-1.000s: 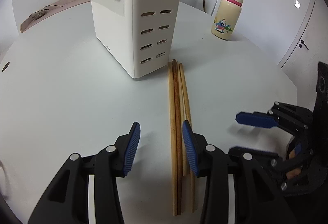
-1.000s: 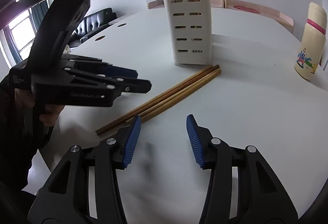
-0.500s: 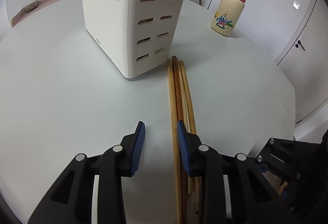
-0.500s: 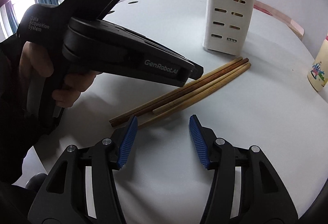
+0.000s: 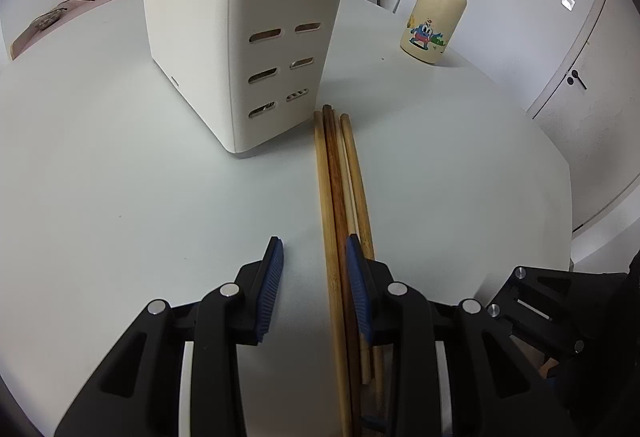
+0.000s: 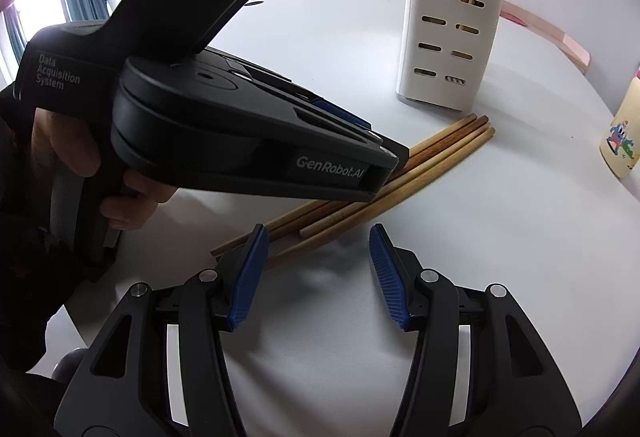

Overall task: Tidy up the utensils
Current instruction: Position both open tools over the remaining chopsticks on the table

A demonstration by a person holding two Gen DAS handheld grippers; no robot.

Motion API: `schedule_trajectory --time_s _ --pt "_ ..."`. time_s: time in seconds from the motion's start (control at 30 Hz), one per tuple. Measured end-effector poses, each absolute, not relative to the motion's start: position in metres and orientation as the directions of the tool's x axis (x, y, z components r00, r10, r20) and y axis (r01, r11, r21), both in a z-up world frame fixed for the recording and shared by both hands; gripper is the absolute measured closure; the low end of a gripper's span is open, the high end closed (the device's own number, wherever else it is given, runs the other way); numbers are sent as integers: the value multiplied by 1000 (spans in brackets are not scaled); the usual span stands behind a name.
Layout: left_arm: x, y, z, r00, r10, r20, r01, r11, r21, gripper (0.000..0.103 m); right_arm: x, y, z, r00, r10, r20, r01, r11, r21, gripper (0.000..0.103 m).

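four wooden sticks (image 5: 340,197) lie side by side on the white table (image 5: 120,197), far ends just beside the white slotted holder (image 5: 240,37) at the left – more sticks stand inside it. the left gripper (image 5: 314,269) hangs over the near part of the bundle, jaws apart, two sticks between its pads, gripping nothing. further right – a cream bottle (image 5: 438,9). the right gripper (image 6: 316,261) is open above bare table by the sticks' near ends.

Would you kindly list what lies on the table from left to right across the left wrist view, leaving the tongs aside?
White utensil holder → bundle of wooden chopsticks → cream cartoon bottle.
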State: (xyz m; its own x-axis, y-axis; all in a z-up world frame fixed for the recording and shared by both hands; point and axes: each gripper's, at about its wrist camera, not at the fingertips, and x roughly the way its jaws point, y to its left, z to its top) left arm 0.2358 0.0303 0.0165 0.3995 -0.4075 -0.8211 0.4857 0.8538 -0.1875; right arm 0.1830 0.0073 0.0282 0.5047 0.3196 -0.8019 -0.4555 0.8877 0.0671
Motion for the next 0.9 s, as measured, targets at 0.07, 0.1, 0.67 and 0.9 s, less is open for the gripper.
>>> schedule_trajectory --time_s 0.07,0.1,0.67,0.9 --pt "235 29 17 404 -397 -824 488 855 -173 71 177 9 29 509 288 -812 -441 897 42 54" --pt "235 28 17 407 -391 -825 488 857 -165 71 173 8 31 510 282 -813 -436 899 38 54" --pt "235 27 16 425 -358 -832 486 865 -124 77 173 -6 33 526 207 -825 -315 948 37 62" --pt "232 20 16 447 -315 -837 497 866 -60 78 179 -18 31 534 196 -822 -311 950 24 70"
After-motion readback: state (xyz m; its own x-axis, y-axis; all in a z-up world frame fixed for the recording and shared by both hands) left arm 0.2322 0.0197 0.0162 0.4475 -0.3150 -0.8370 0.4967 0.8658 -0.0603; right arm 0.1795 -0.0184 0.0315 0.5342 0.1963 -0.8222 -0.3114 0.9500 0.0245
